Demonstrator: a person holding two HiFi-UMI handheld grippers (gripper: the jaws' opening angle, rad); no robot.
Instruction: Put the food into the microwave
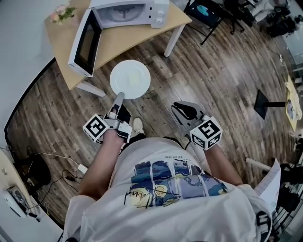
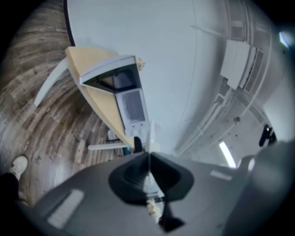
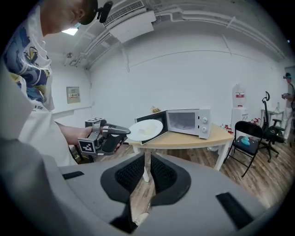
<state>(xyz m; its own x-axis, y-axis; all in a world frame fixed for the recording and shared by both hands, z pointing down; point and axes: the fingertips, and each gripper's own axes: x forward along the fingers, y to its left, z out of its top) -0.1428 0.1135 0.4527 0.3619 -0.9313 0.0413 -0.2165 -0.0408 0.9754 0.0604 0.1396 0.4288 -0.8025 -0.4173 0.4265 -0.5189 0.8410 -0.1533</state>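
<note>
1. The left gripper (image 1: 120,97) is clamped on the near rim of a round white plate (image 1: 130,79), which sits just below the table edge, left of centre in the head view. In the left gripper view the jaws are closed on that rim. The plate shows there only edge-on, as a thin white line rising from the pads.
2. A pale patch of food (image 1: 134,78) lies on the plate. Its kind cannot be determined from any view.
3. The right gripper (image 1: 176,106) is at centre right of the head view, well apart from the plate. In the right gripper view its jaws stand a narrow slit apart with nothing between them; only floor and a table leg show through.
4. The white countertop microwave oven (image 1: 128,12) stands on the light wooden table (image 1: 123,45) at upper centre. Its top is cut off by the frame edge.
5. The dark-windowed microwave door (image 1: 86,42) is swung open toward the upper left. The cavity is only partly visible, and its interior detail is unclear.
6. The left gripper view is blurred. The microwave appears there tilted at centre left.
</note>
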